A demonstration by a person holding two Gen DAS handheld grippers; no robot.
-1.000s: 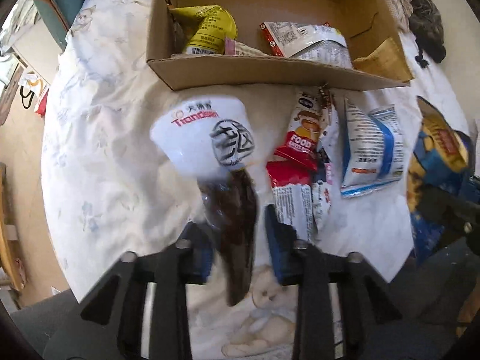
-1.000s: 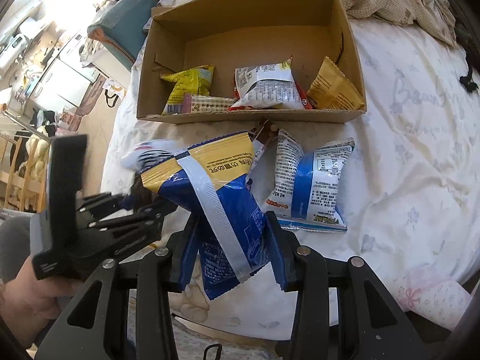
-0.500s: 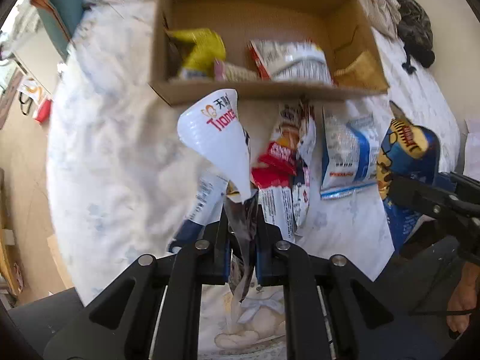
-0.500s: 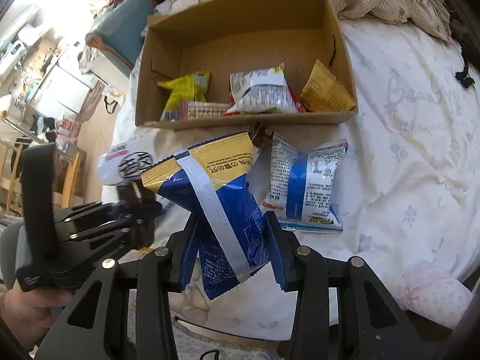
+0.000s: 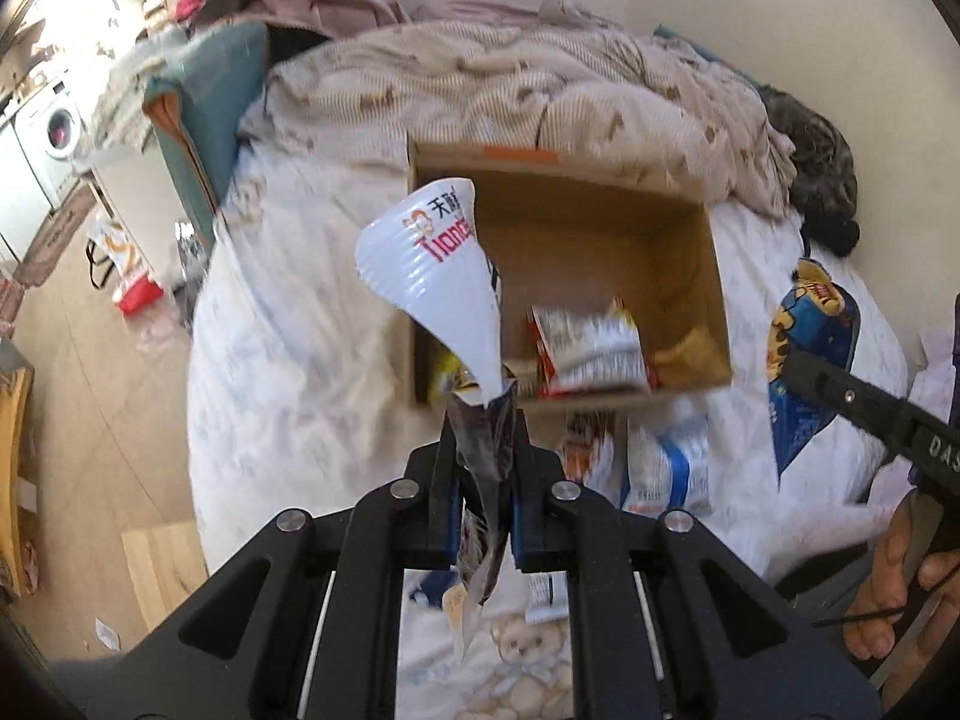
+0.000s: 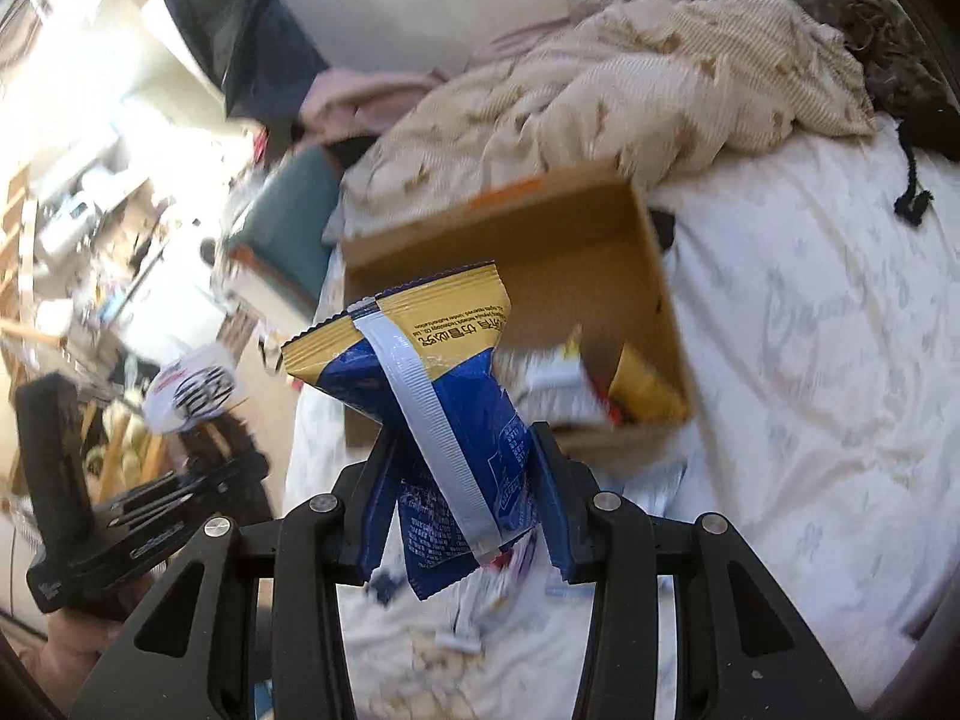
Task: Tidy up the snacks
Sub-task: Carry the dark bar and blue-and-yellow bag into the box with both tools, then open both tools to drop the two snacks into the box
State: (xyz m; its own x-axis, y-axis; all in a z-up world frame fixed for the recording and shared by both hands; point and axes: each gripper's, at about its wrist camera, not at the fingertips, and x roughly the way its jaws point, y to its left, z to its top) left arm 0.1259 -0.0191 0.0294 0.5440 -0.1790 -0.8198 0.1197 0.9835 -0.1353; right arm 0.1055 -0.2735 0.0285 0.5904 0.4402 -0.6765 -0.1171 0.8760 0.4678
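My left gripper (image 5: 483,420) is shut on the dark end of a white snack packet (image 5: 438,276) with red lettering, which stands up in the air in front of the open cardboard box (image 5: 600,228). My right gripper (image 6: 462,450) is shut on a blue and yellow snack bag (image 6: 432,372), also held up before the box (image 6: 570,252). Several packets (image 5: 585,348) lie at the box's near wall. Each view shows the other gripper's load: the blue bag (image 5: 810,348) at right, the white packet (image 6: 192,387) at left.
Loose packets, one blue and white (image 5: 666,468), lie on the white sheet below the box. A crumpled beige blanket (image 5: 510,84) and dark cloth (image 5: 822,162) lie behind it. A teal cushion (image 5: 204,102) and floor clutter are to the left. A hand (image 5: 900,588) grips the right tool.
The left jaws narrowed onto the white packet's dark end and lifted it off the bed. Both grippers rose and tilted up; the box now sits lower in both views.
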